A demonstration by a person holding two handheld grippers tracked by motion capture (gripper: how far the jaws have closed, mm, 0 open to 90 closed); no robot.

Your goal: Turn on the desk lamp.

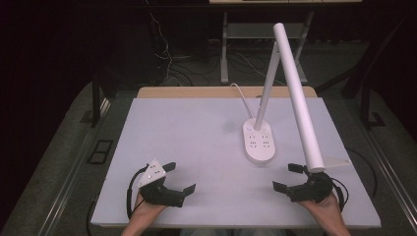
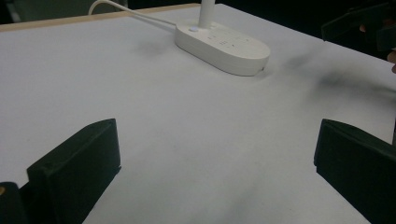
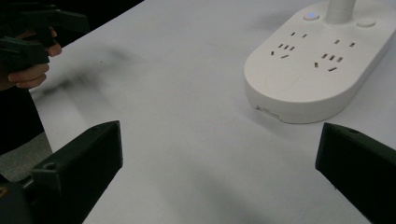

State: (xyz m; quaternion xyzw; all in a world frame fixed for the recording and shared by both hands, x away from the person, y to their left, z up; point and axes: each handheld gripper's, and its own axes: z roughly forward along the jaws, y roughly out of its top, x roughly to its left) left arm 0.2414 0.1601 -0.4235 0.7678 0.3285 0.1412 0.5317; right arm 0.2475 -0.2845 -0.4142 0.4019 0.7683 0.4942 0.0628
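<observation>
A white desk lamp stands on the white table (image 1: 196, 147). Its oval base (image 1: 259, 141) carries several sockets and buttons; a slim stem rises from it and a long white tube head (image 1: 300, 98) slants down toward the right. The base also shows in the left gripper view (image 2: 224, 44) and the right gripper view (image 3: 313, 65). My left gripper (image 1: 178, 177) rests near the front left of the table, jaws wide apart, nothing between them. My right gripper (image 1: 289, 177) sits at the front right, just below the lamp head's tip, open and empty.
A white cord (image 1: 241, 93) runs from the lamp base to the table's back edge. A metal stand (image 1: 226, 49) and cables lie on the floor behind the table. In the right gripper view the other hand and gripper (image 3: 32, 42) show at far left.
</observation>
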